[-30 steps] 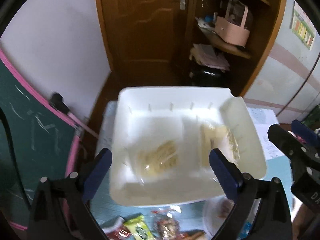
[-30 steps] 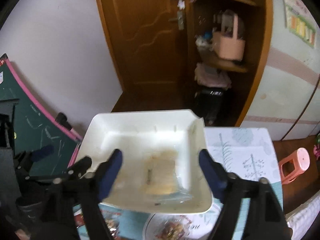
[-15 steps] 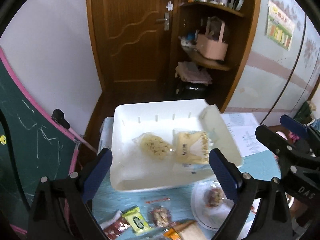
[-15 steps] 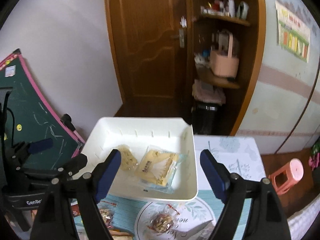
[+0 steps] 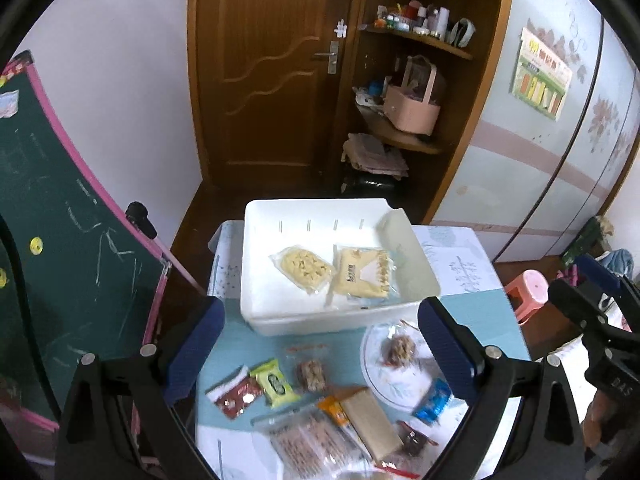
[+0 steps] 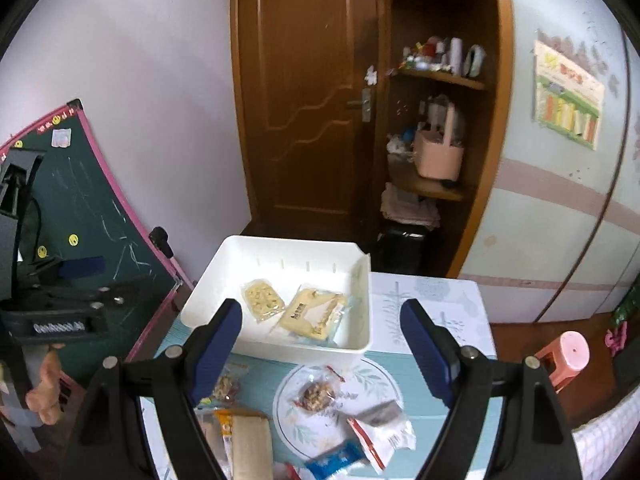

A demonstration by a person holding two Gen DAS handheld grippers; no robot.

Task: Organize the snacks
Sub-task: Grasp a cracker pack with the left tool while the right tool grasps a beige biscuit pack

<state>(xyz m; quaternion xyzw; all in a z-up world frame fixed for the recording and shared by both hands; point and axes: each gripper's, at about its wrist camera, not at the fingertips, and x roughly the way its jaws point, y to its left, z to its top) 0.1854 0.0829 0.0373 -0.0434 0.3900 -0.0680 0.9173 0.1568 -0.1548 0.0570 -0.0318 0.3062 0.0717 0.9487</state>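
Both the left gripper (image 5: 320, 344) and right gripper (image 6: 322, 344) hang with jaws wide apart and empty. The white bin (image 5: 280, 312) holding two yellow snack packets (image 5: 362, 276) sits at twelve o'clock beyond the fingertips, untouched.

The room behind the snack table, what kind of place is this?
Probably a room in a home: a brown wooden door, a corner shelf of household odds and ends, and a pink-framed green chalkboard beside the table.
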